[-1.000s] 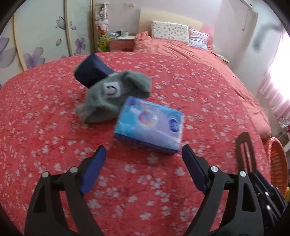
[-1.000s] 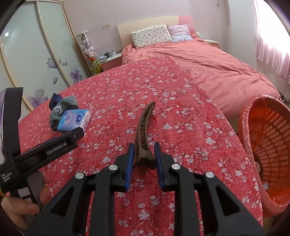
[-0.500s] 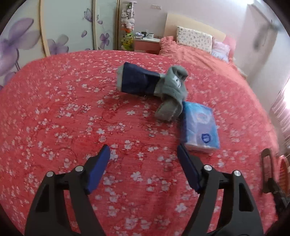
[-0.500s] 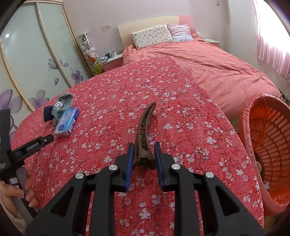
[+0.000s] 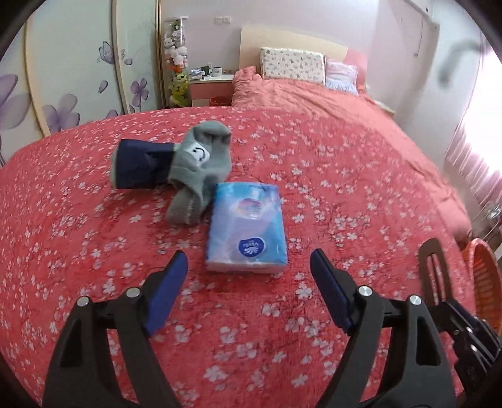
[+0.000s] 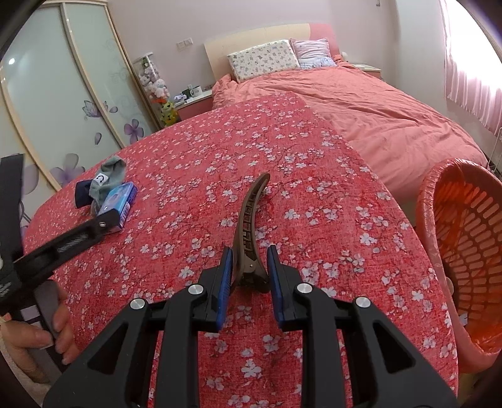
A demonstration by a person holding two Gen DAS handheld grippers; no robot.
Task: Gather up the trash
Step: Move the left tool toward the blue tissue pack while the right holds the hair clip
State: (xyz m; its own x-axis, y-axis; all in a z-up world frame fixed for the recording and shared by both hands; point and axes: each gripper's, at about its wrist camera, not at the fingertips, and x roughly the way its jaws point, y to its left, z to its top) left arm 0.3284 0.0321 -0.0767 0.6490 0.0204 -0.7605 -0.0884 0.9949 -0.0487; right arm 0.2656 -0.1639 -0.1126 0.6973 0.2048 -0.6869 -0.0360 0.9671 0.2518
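Opening wide, the left gripper (image 5: 249, 271) sits just short of the tissue pack (image 5: 248, 227), nothing between its jaws; the right gripper (image 6: 249, 266) pinches the hair clip (image 6: 251, 219) near the bedspread (image 6: 345, 219) edge, beside the basket (image 6: 464, 251).

Pink bedroom (image 6: 157, 18), floral wardrobe (image 6: 62, 103)

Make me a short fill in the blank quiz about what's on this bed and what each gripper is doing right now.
1. The right gripper is shut on a brown ____.
2. The grey sock lies partly over a ____ blue sock.
3. The tissue pack lies just ahead of the ____ gripper, whose jaws are opening.
4. The basket beside the bed is ____ in colour.

Missing words: hair clip; dark; left; orange
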